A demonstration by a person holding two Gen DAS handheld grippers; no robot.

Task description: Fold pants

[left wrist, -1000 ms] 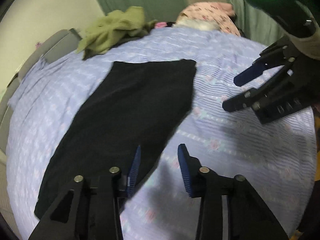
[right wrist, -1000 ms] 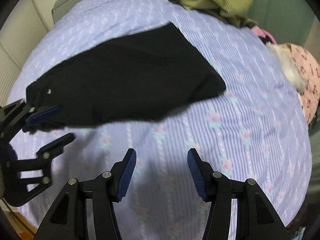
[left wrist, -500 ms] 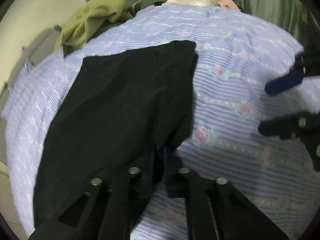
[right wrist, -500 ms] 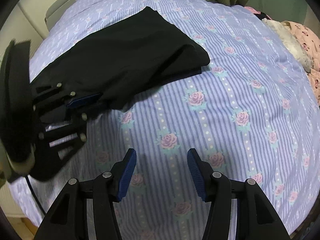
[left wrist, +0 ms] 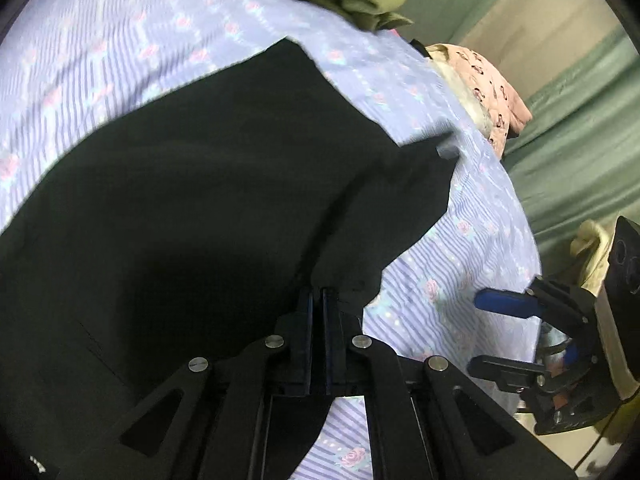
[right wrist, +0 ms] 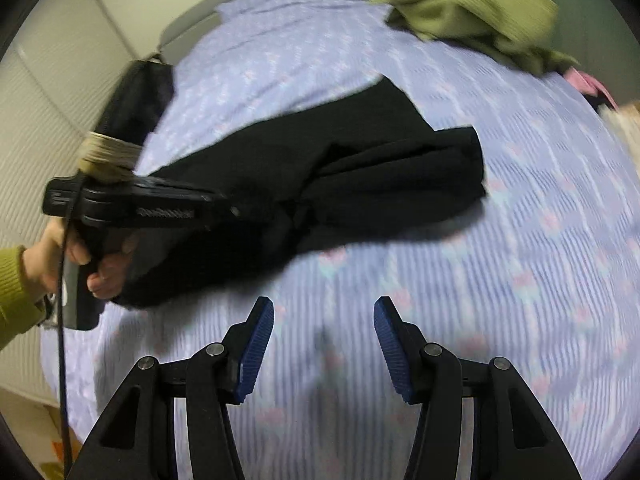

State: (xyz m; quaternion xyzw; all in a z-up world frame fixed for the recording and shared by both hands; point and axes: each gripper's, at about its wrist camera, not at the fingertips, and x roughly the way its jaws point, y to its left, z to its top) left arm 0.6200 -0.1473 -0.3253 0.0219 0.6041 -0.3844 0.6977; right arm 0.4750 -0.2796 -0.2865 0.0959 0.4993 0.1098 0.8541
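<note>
Black pants [left wrist: 208, 200] pinched between left fingers [left wrist: 306, 320].

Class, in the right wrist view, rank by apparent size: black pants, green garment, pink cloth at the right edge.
1. Black pants
2. Green garment, though it lies farther away, so its true size is unsure
3. Pink cloth, only a sliver showing

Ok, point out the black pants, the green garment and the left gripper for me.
black pants [right wrist: 400, 184], right wrist view, on the bunched folded end.
green garment [right wrist: 472, 4], right wrist view, middle of the heap.
left gripper [left wrist: 316, 300], left wrist view, fingertips shut on the pants' edge.
</note>
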